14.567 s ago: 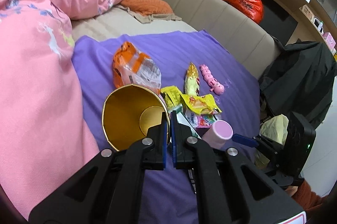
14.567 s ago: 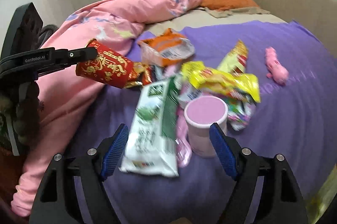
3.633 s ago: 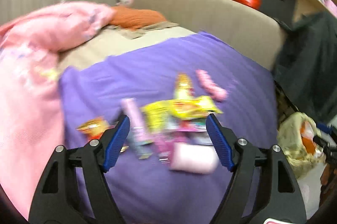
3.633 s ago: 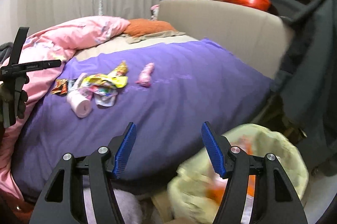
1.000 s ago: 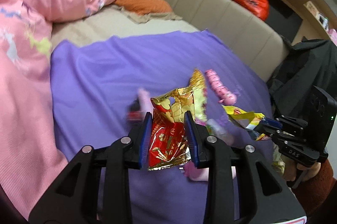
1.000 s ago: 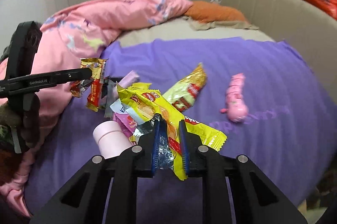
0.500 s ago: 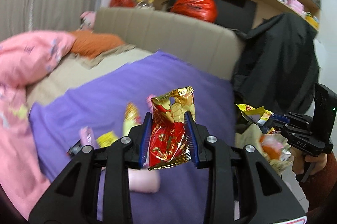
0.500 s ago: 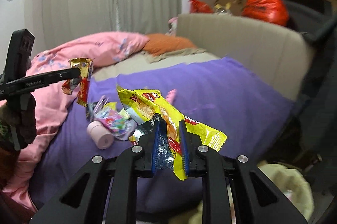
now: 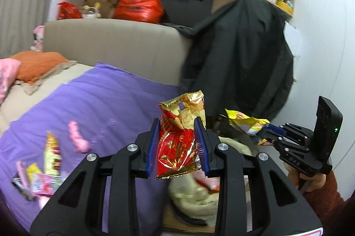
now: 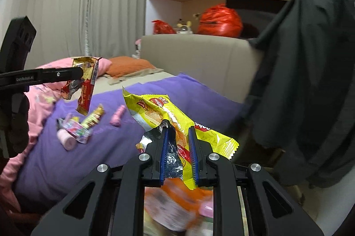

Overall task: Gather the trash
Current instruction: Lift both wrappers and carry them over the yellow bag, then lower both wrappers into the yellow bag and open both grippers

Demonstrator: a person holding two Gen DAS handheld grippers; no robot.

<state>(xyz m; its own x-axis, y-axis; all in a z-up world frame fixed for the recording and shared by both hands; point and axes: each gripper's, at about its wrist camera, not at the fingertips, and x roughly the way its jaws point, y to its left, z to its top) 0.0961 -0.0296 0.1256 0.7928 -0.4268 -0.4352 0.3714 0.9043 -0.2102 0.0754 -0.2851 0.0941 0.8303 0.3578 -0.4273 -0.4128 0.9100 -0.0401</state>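
With the left gripper [image 9: 178, 145] clamped on a red and gold wrapper [image 9: 177, 143] and the right gripper [image 10: 178, 154] pinching a yellow chip bag [image 10: 159, 112], both beside the bin [image 9: 193, 198], either light packet could flutter past the bin's rim if released off-centre.

The left gripper [image 9: 179, 145] is clamped on a red-gold wrapper [image 9: 178, 138] w/ its blue pads [image 9: 153, 145] upright, and the right gripper [image 10: 178, 151], closed on a yellow snack bag [image 10: 175, 116], is held by a hand [image 9: 310, 180] in a rust-red sleeve [image 9: 328, 198], approx. beside the left one.
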